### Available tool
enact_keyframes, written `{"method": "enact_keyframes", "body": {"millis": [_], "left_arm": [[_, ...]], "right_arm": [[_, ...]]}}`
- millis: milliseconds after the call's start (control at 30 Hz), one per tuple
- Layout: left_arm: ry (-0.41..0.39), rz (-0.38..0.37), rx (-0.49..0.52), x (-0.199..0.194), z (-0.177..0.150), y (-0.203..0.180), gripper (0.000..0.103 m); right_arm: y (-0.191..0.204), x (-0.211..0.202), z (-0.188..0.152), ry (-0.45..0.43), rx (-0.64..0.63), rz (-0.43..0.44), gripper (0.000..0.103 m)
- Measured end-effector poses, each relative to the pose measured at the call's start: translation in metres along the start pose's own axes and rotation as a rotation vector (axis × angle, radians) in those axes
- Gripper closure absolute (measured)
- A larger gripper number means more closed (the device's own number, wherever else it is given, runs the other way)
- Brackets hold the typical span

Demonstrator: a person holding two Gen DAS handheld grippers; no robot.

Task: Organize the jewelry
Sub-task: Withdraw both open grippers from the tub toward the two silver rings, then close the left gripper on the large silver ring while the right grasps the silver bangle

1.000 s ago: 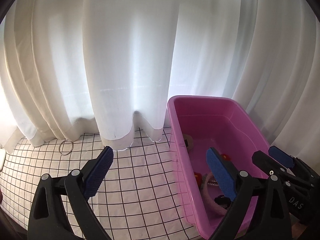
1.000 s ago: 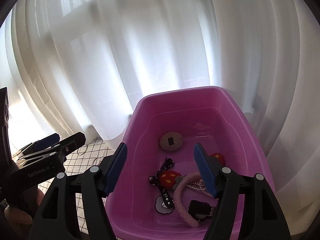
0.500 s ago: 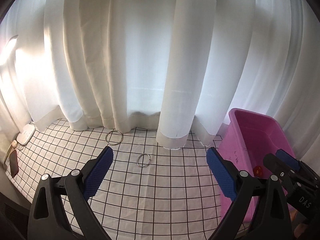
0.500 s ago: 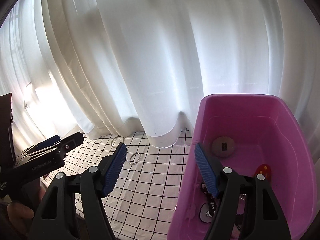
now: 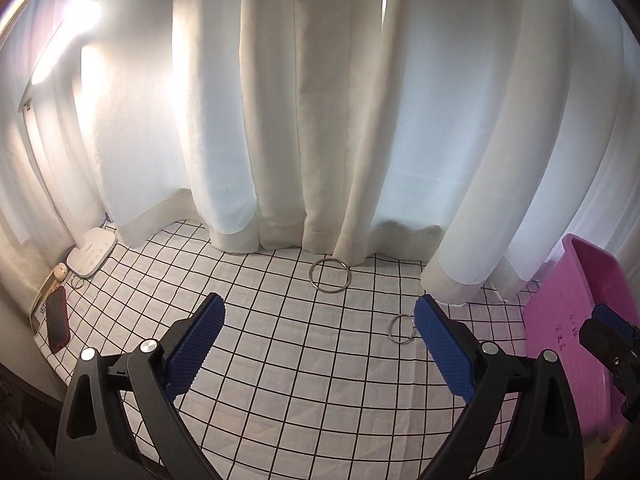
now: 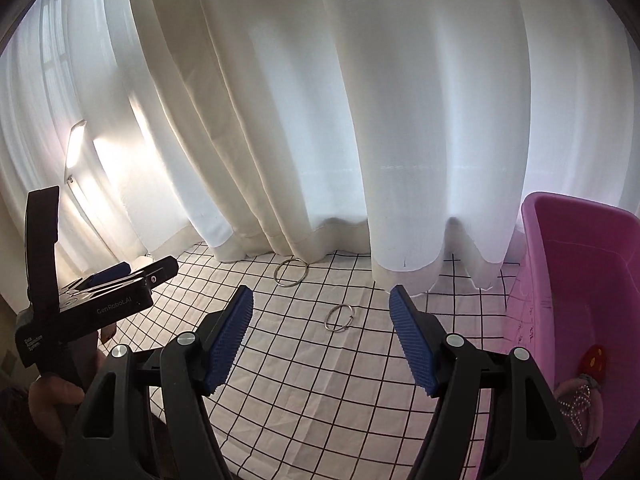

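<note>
Checked white cloth covers the counter [image 5: 280, 360]. On it: a large metal ring [image 5: 330, 275] by the curtain hem, a smaller ring [image 5: 401, 329] nearer, apart from it. Pink bin [image 5: 576, 344] stands at the right; a white device [image 5: 91, 252] and dark case [image 5: 57, 320] lie far left.

I see shiny metal rings [image 5: 330, 275] | glossy pink plastic bin [image 6: 580, 264] | matt checked cloth [image 5: 280, 360] | ribbed blue pads [image 6: 228, 340]

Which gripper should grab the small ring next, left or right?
Right, probably. The small ring lies centred ahead between the open right gripper fingers; in the left wrist view it sits beside the left gripper's right finger, off-centre.
</note>
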State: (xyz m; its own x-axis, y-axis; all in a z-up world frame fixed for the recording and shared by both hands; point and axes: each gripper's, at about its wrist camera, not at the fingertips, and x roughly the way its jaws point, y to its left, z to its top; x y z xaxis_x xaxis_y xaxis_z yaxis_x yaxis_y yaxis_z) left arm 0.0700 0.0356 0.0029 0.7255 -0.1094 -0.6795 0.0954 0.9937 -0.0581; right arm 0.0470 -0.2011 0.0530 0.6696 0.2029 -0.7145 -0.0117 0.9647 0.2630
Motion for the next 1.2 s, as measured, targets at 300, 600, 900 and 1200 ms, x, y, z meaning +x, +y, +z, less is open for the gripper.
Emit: {"method": "enact_keyframes", "body": {"millis": [300, 600, 900, 1200], "left_arm": [[0.069, -0.037, 0.052, 0.077, 0.011, 0.046, 0.009], [0.189, -0.121, 0.144, 0.172, 0.001, 0.049, 0.009], [0.229, -0.172, 0.237, 0.233, -0.014, 0.029, 0.009], [0.229, -0.176, 0.273, 0.264, -0.023, 0.016, 0.009]], "right_arm": [[0.026, 0.080, -0.004, 0.075, 0.047, -0.064, 0.036], [0.024, 0.162, -0.027, 0.155, 0.108, -0.155, 0.036], [0.008, 0.218, -0.056, 0.213, 0.144, -0.241, 0.036], [0.000, 0.251, -0.068, 0.251, 0.137, -0.316, 0.036]]}}
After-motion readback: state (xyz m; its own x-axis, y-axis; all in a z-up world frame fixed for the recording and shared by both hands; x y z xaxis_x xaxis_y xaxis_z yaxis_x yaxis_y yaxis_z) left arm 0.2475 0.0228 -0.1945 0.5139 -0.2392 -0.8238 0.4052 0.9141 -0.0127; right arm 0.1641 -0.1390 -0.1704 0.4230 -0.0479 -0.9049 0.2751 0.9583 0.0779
